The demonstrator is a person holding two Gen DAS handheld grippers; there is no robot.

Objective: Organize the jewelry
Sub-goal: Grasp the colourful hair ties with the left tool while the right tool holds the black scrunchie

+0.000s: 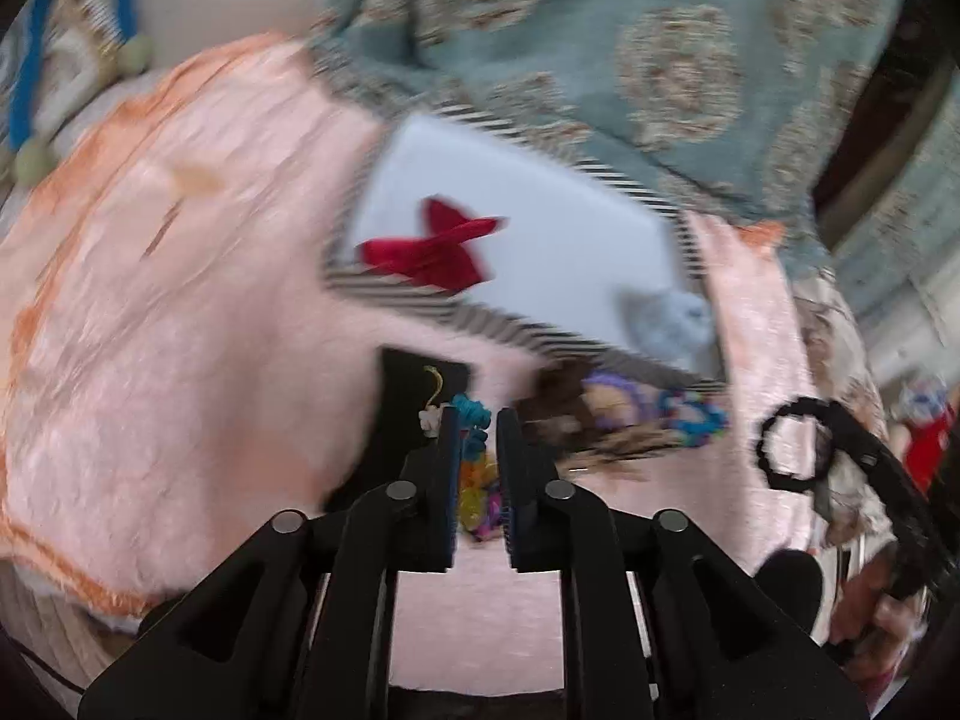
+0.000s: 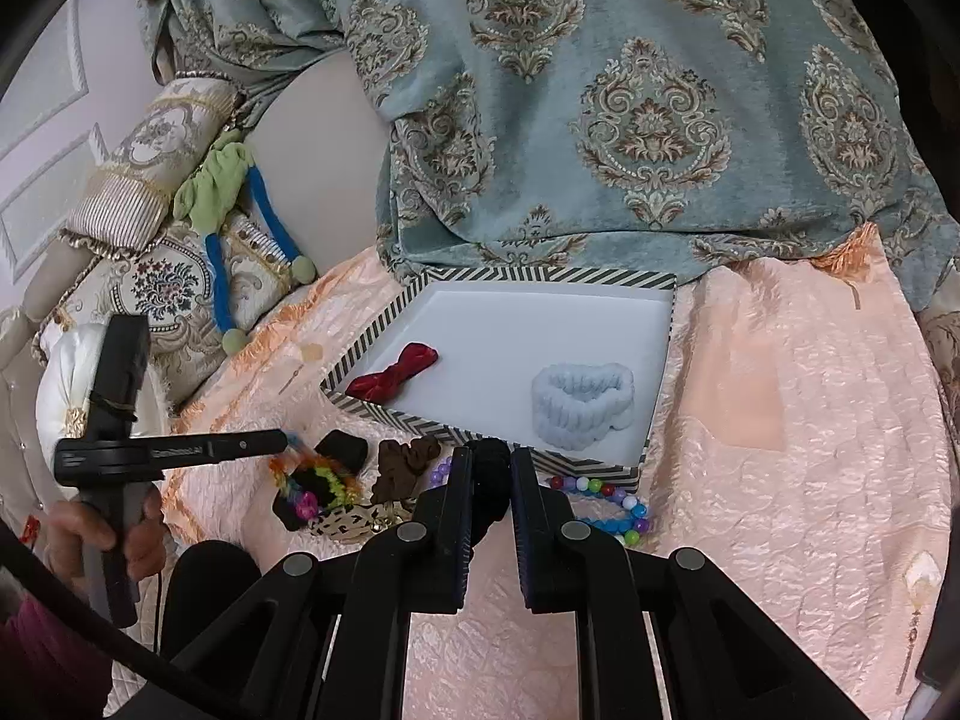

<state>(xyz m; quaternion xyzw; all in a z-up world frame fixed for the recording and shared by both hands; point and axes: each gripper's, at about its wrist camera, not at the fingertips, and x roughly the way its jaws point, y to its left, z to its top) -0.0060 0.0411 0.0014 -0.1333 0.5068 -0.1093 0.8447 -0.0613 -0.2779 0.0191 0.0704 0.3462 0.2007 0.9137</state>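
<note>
Grippers report two loads: the left gripper (image 1: 477,420) clamps a multicolored loom-band bracelet (image 1: 477,492) above the pink bedspread (image 1: 180,330), while the right gripper (image 2: 489,459) pinches a black scrunchie (image 2: 489,480) just before the striped tray (image 2: 510,438).

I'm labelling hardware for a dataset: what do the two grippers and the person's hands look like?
Both the left gripper and right gripper are matte black with silver pivot pins and flat dark-blue pads. The left hand is bare, above a magenta sleeve.
</note>
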